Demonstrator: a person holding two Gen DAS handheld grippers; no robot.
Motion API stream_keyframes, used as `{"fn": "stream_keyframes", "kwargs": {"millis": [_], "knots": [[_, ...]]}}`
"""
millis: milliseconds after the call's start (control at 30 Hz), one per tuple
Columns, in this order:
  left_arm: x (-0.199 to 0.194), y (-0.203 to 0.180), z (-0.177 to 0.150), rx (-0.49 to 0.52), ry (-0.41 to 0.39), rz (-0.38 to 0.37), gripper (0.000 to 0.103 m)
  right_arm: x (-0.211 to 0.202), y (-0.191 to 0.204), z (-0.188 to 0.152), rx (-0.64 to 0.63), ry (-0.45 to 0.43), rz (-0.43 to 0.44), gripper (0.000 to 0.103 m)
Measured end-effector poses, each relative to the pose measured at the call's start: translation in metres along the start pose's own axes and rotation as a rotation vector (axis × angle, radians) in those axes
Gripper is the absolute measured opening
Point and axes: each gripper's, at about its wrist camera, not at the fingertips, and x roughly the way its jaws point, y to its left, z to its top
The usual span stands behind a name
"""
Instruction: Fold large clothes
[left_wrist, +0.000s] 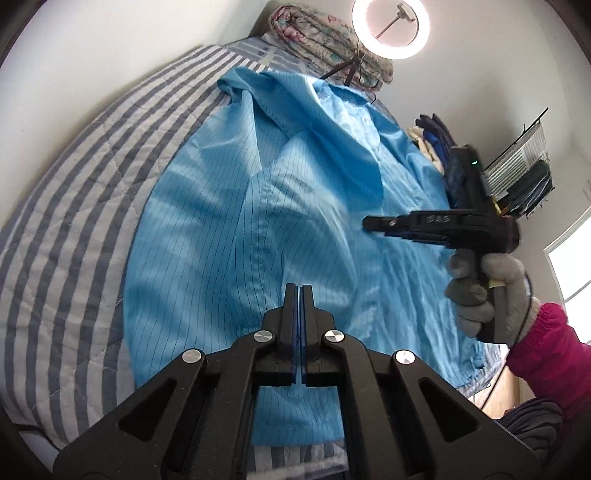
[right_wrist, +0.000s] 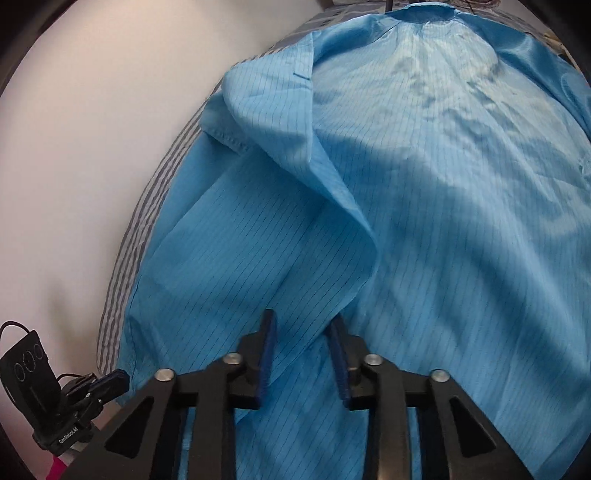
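While the blue garment (left_wrist: 229, 206) lies spread across the striped bed (left_wrist: 74, 192), reaching its near edge, the left gripper (left_wrist: 298, 295) hovers above the cloth with jaws clenched on nothing. The right gripper (right_wrist: 303, 332) has its jaws parted, a raised fold of cloth between them, unpinched.
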Motion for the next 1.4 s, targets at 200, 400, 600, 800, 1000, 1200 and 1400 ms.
{"fn": "stream_keyframes", "kwargs": {"millis": [200,400,600,800,1000,1200,1400], "knots": [[-0.029,0.009,0.002,-0.018,-0.050,0.019,0.000,-0.002,0.022,-0.004,-0.064,-0.019,-0.007,0.000],[-0.003,0.038,0.018,-0.143,-0.023,-0.019,0.071,0.000,0.024,0.001,-0.048,-0.023,-0.013,0.000],[0.029,0.034,0.025,-0.127,0.022,-0.015,0.000,-0.007,0.011,-0.001,-0.028,-0.031,-0.013,0.000],[0.015,0.024,0.018,-0.097,-0.013,-0.063,0.000,-0.011,0.012,-0.005,-0.032,-0.027,0.016,0.000],[-0.036,0.022,0.004,-0.083,-0.072,-0.075,0.000,-0.020,0.035,-0.023,-0.101,0.007,0.086,0.000],[-0.082,0.029,-0.015,-0.093,-0.130,-0.024,0.000,-0.019,0.074,-0.045,-0.182,0.065,0.172,0.000],[-0.094,0.053,-0.045,-0.133,-0.115,0.065,0.000,0.000,0.119,-0.065,-0.322,0.142,0.166,0.000]]}}
